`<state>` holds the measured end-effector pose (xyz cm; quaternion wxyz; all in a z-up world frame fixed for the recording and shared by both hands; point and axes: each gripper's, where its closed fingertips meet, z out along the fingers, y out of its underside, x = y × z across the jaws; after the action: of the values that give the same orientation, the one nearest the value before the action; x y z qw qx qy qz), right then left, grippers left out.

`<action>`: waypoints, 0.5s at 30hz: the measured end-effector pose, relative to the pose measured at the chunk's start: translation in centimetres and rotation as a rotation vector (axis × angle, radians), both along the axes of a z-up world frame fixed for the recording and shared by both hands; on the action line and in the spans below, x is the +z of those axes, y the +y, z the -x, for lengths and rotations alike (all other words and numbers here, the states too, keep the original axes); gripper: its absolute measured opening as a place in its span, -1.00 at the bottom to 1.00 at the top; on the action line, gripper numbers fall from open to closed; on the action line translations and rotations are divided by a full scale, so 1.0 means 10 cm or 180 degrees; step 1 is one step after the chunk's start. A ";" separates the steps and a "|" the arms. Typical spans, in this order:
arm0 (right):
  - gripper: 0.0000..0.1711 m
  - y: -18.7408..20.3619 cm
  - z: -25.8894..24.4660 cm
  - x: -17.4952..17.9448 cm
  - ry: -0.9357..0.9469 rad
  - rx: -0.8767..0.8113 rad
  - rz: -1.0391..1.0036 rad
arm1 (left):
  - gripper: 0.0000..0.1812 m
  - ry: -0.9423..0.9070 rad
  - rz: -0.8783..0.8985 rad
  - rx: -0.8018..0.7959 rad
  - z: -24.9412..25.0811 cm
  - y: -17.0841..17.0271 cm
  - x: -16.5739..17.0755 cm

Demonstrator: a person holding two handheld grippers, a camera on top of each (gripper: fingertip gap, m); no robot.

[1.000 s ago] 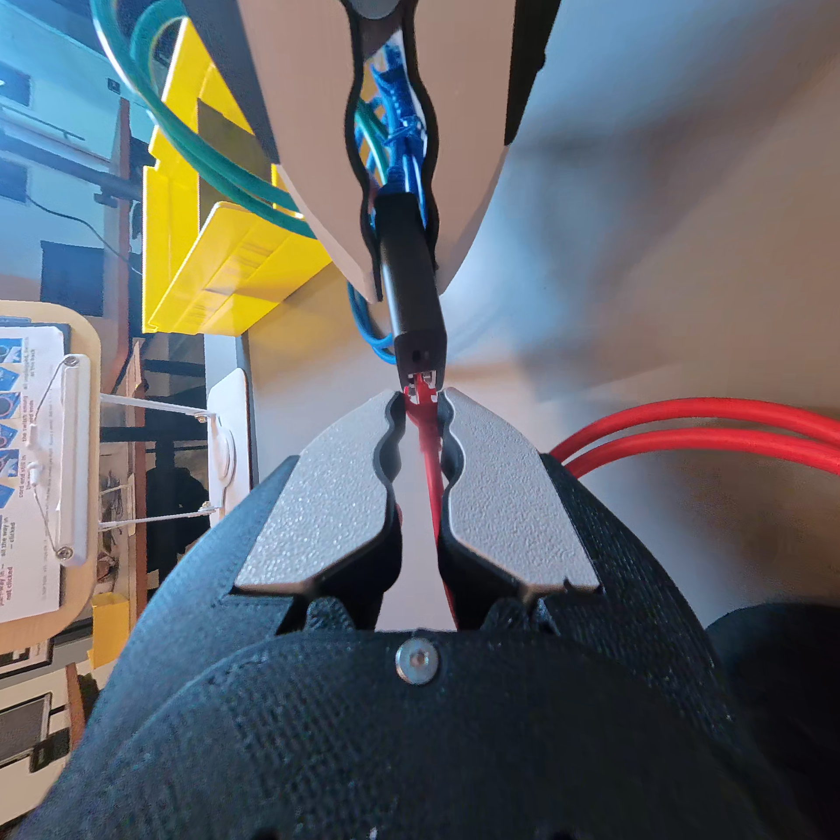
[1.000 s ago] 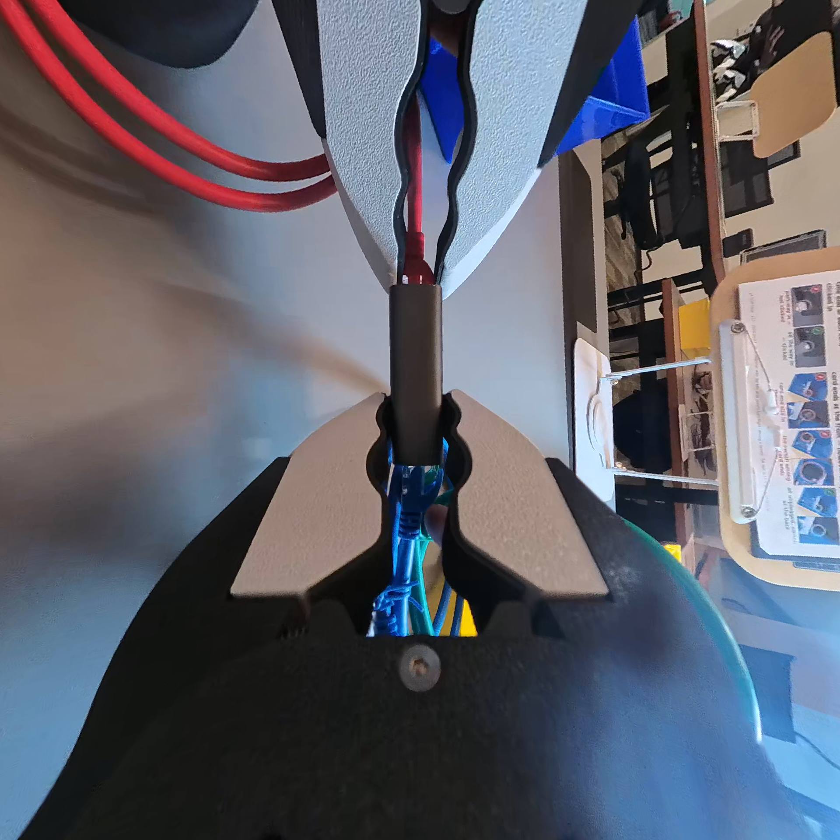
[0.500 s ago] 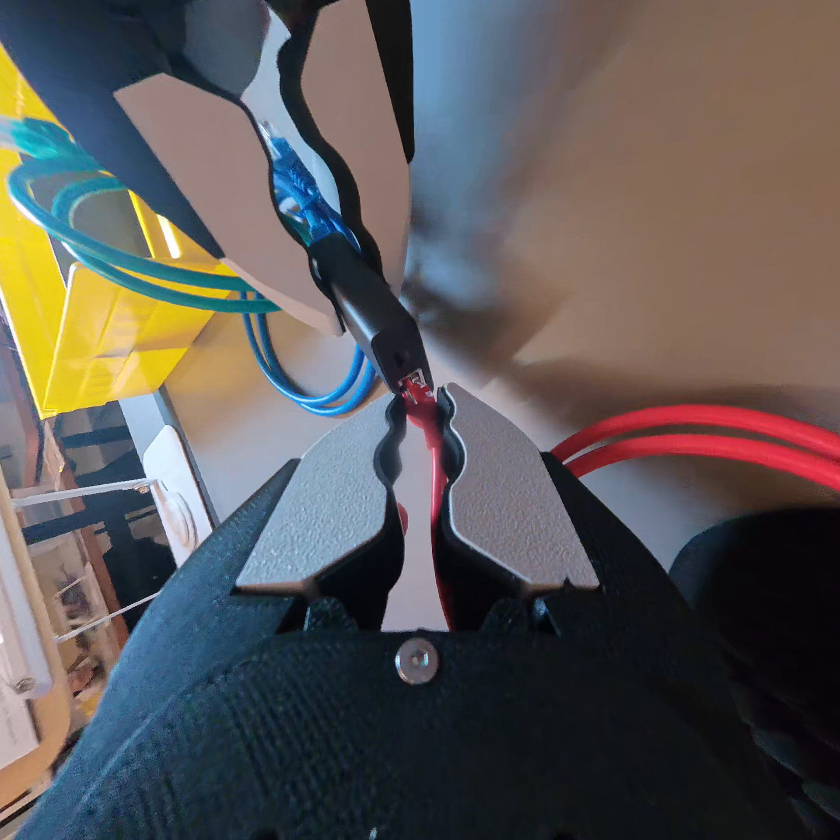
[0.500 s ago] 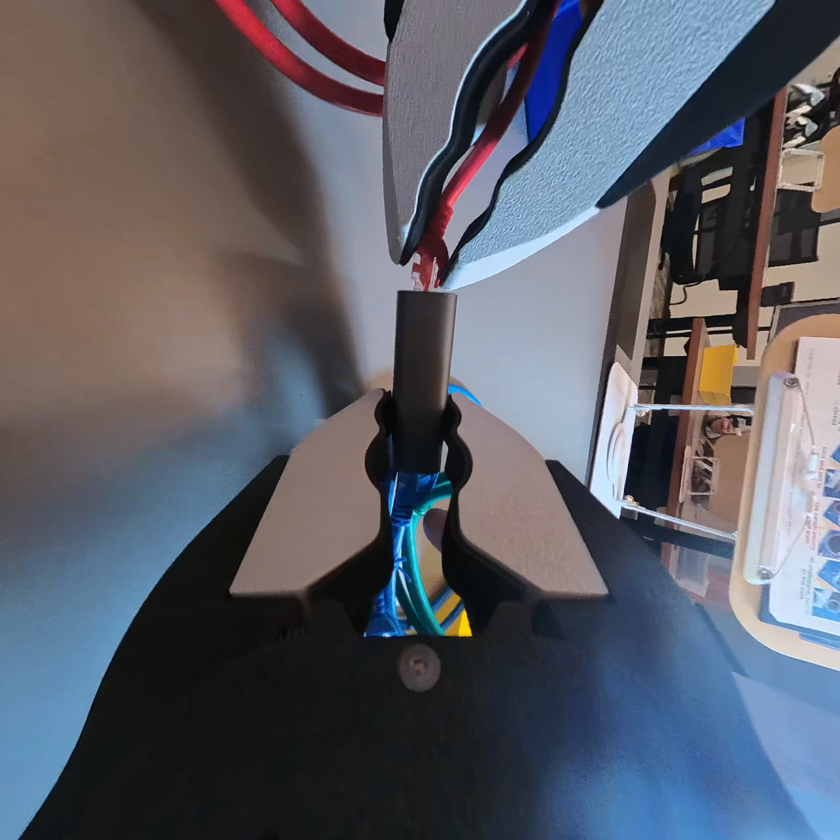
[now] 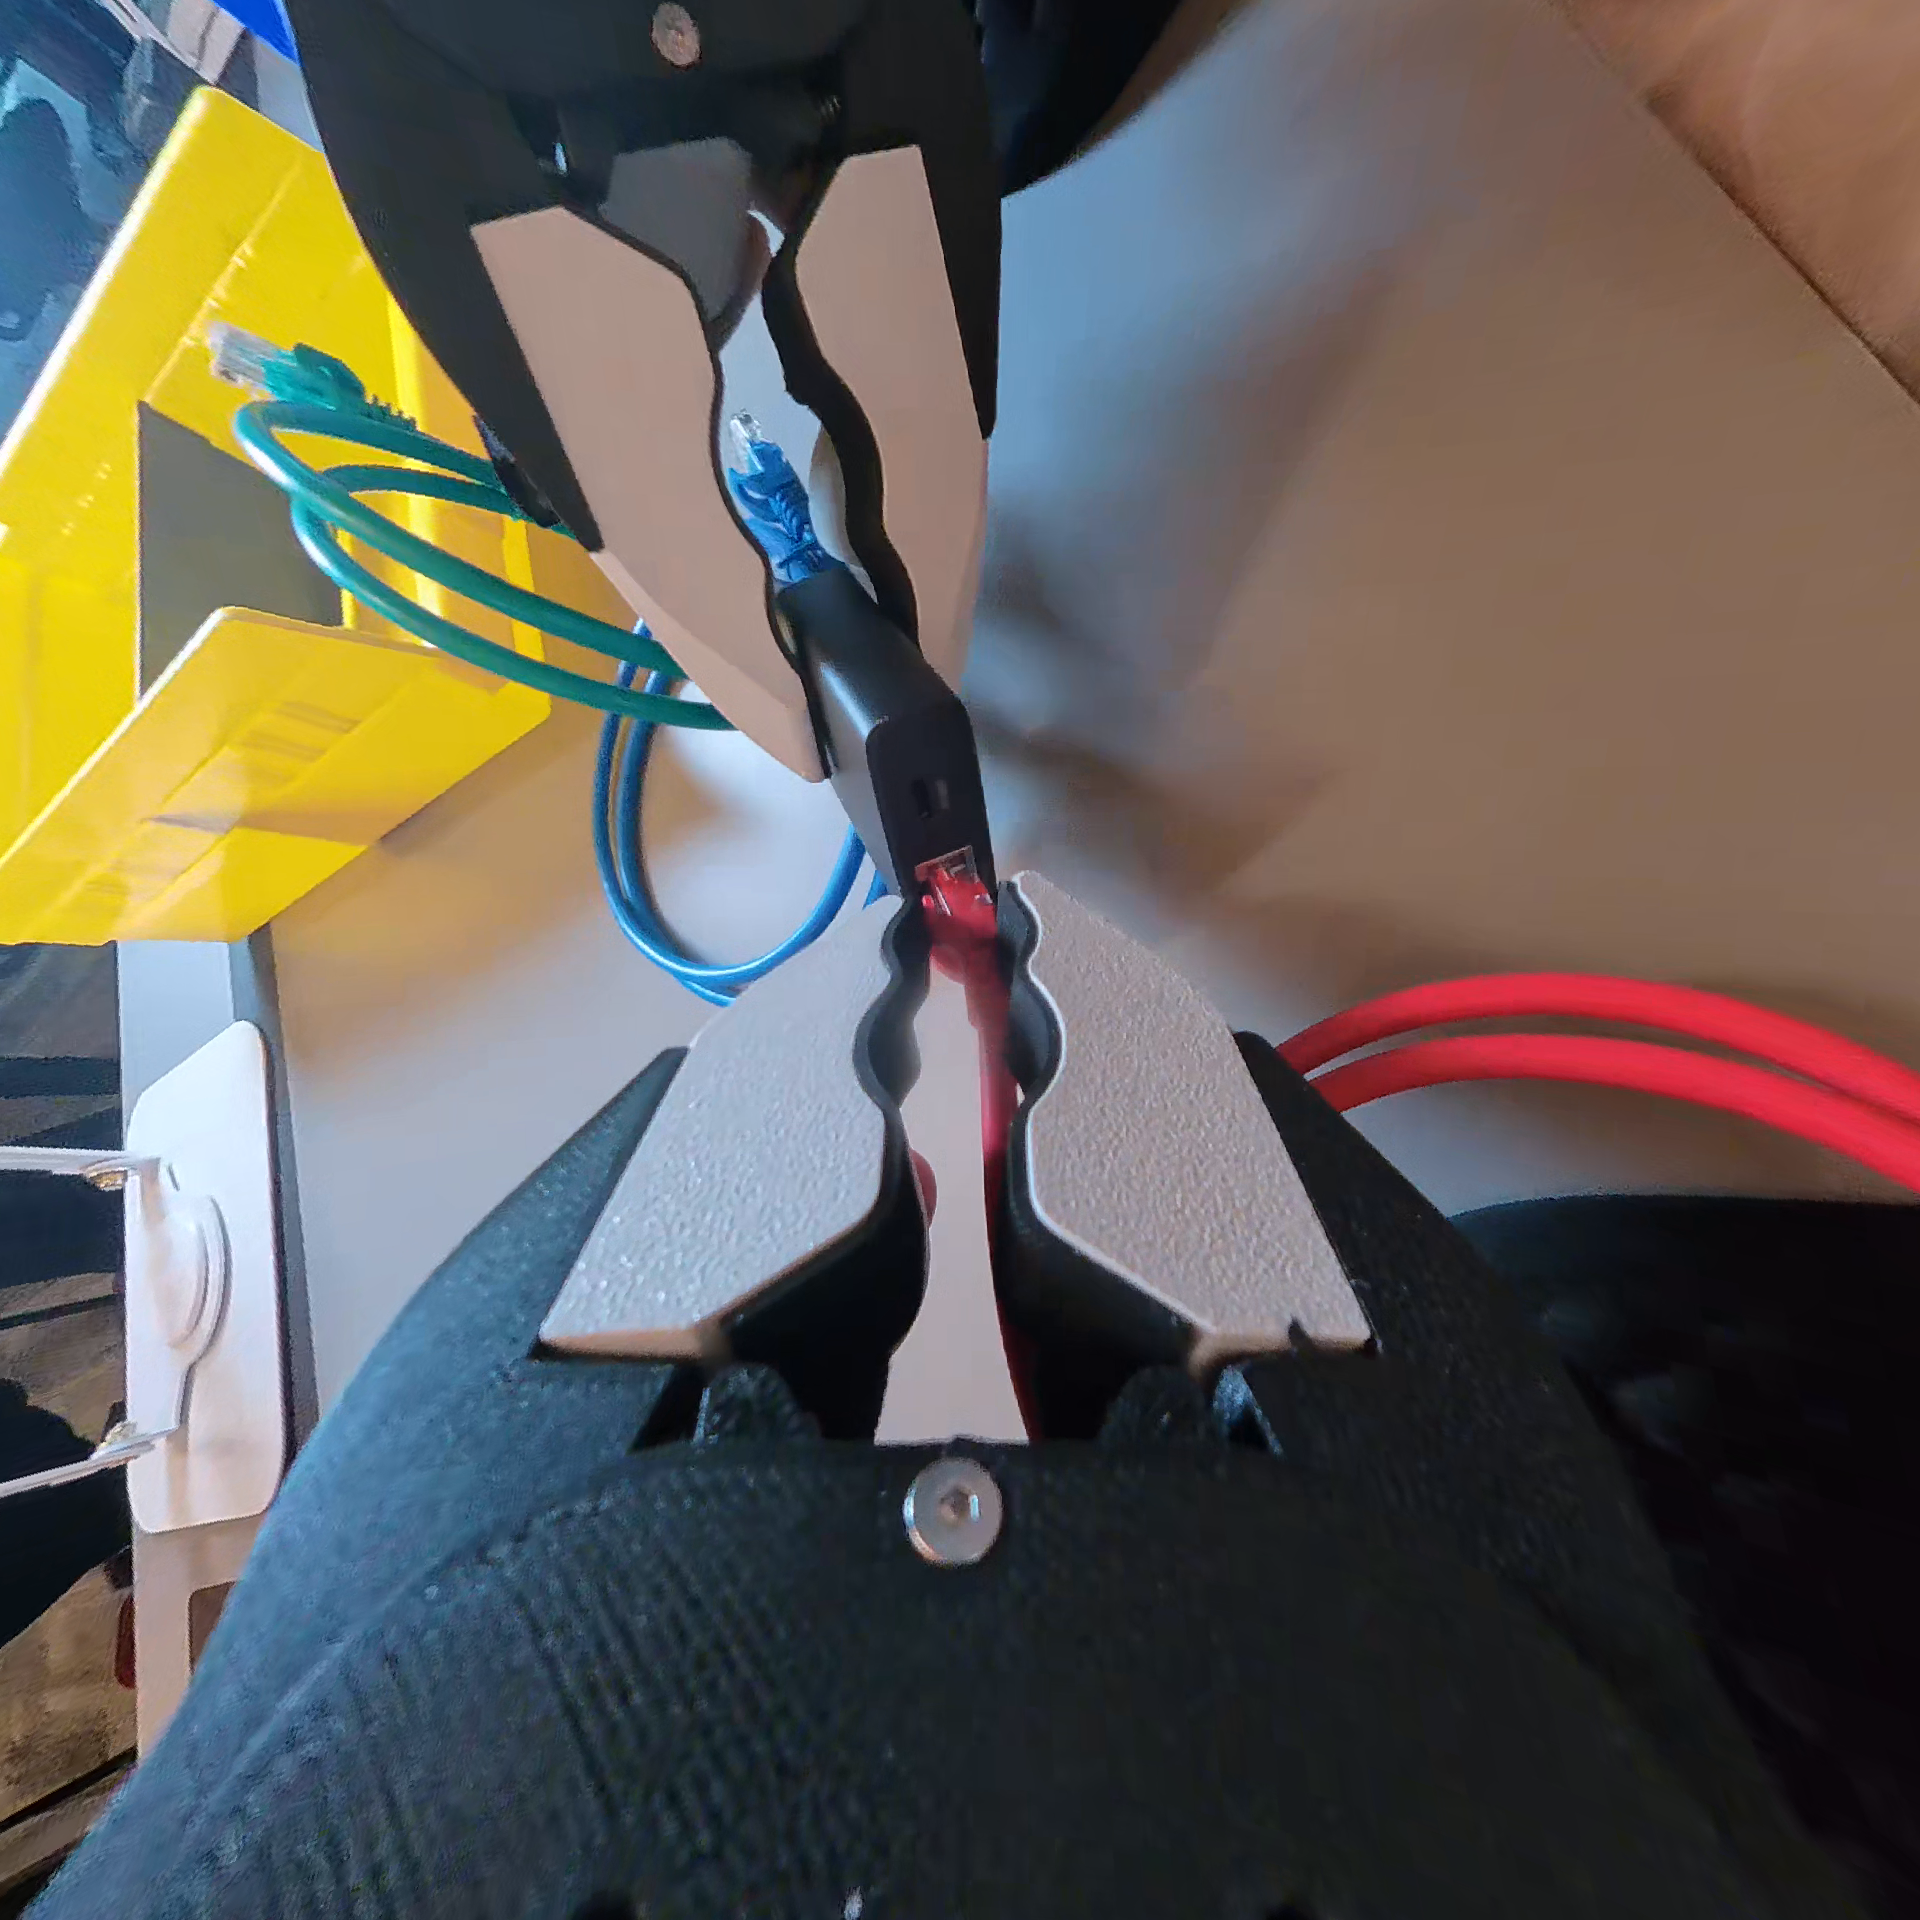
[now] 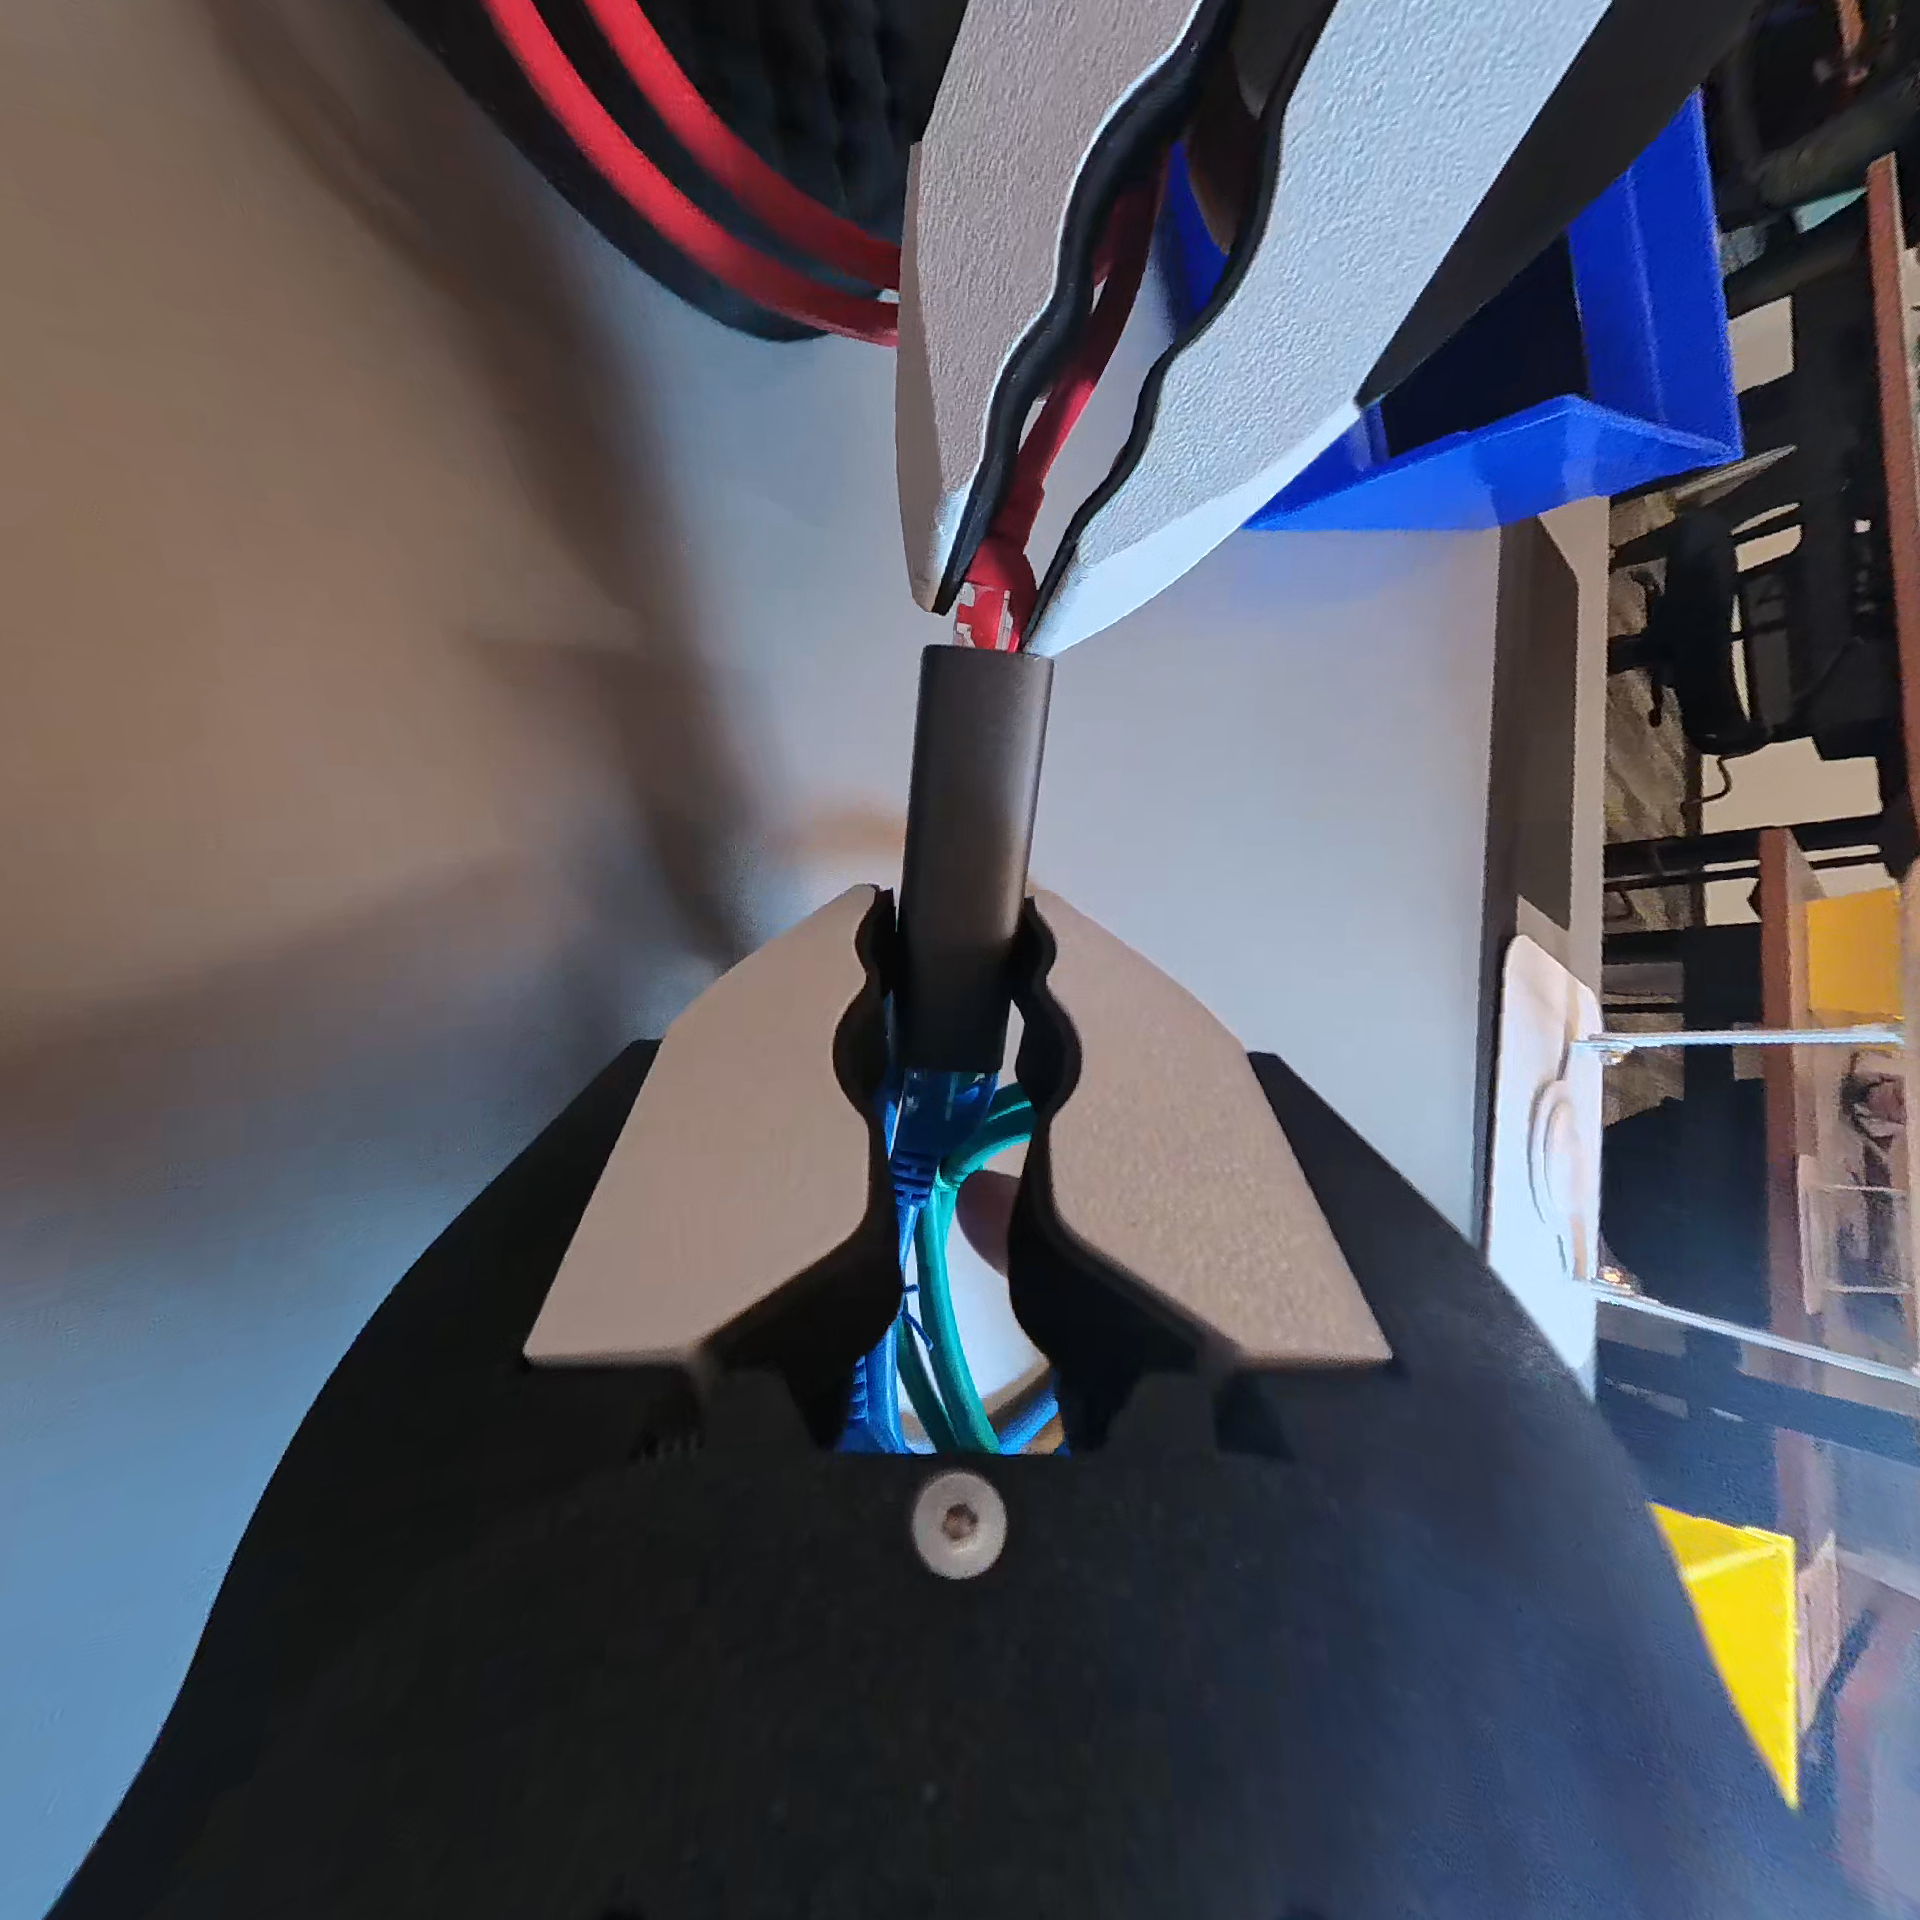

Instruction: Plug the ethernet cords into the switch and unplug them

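Observation:
My left gripper (image 5: pixel 958 914) is shut on the red ethernet cord (image 5: pixel 987 1039) just behind its plug (image 5: pixel 951 883). My right gripper (image 6: pixel 956 914) is shut on the small black switch (image 6: pixel 977 810), which also shows in the left wrist view (image 5: pixel 904 727). The red plug (image 6: pixel 987 613) meets the switch's free end at a slight angle; how deep it sits is hidden. A blue cord (image 6: pixel 920 1143) is plugged into the switch's other end, and a green cord (image 6: pixel 956 1247) runs beside it. The two grippers face each other tip to tip.
A yellow bin (image 5: pixel 208 675) stands at the left with the green cord (image 5: pixel 436 603) looped by it. Blue cord loops (image 5: pixel 665 914) and red cord loops (image 5: pixel 1558 1039) lie on the pale table. A blue bin (image 6: pixel 1558 436) and a white stand base (image 6: pixel 1538 1143) sit near the table's edge. The gap from one gripper's tips to the other's is roughly 5 cm.
Both grippers have swung and tilted against each other. The red plug, straight in line with the switch a second ago, now meets it at an angle with more plug showing.

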<state>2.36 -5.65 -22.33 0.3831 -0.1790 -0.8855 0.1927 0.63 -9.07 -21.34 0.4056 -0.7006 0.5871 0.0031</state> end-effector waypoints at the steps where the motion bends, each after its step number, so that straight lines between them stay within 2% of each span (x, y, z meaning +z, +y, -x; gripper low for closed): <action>1: -0.75 0.00 -0.01 -0.03 -0.0039 -0.0003 -0.0006 | -0.85 0.0021 0.0018 -0.0005 -0.01 0.00 -0.02; 15: -0.75 0.13 0.00 0.11 0.0092 -0.0184 -0.0023 | -0.85 -0.0130 -0.0148 0.0216 0.04 0.20 0.01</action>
<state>2.39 -4.35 -21.25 0.4019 -0.2003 -0.8750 0.1808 0.25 -7.08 -21.27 0.4334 -0.7104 0.5543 0.0162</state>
